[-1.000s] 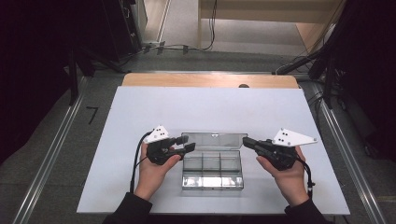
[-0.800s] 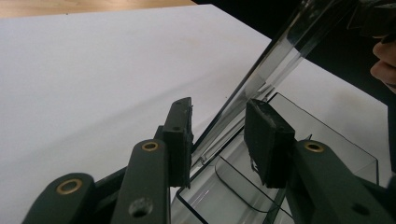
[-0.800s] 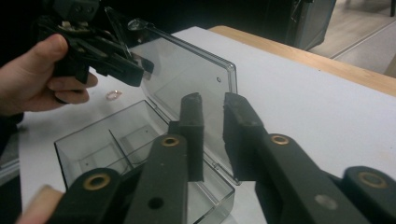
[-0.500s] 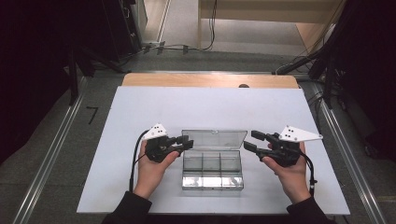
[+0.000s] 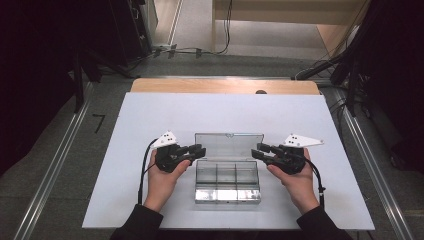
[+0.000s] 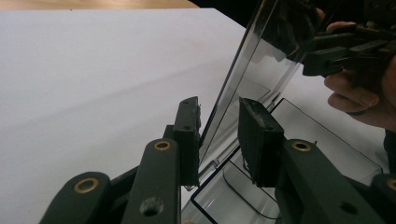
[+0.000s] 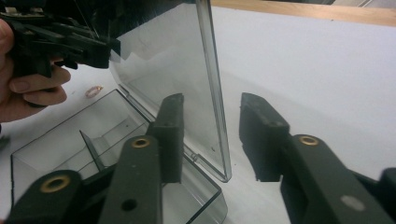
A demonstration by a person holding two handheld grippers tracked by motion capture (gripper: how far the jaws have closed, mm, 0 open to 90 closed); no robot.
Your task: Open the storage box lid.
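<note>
A clear plastic compartment box lies on the white sheet, its lid standing upright at the back. My left gripper reaches in at the lid's left edge. In the left gripper view the lid passes between the left gripper jaws, near one pad and apart from the other. These jaws have just been closing. My right gripper is at the lid's right edge. There the lid stands between the right gripper pads with gaps on both sides, and these jaws have also just been closing.
The white sheet covers the table, with a wooden strip along the far edge. Metal rails run down both sides, and dark stands and cables sit beyond. A small pinkish bit lies beside the box.
My right gripper has come down and moved left, so its jaws now straddle the lid's right edge. The left gripper has stayed at the left edge. The lid still stands upright.
</note>
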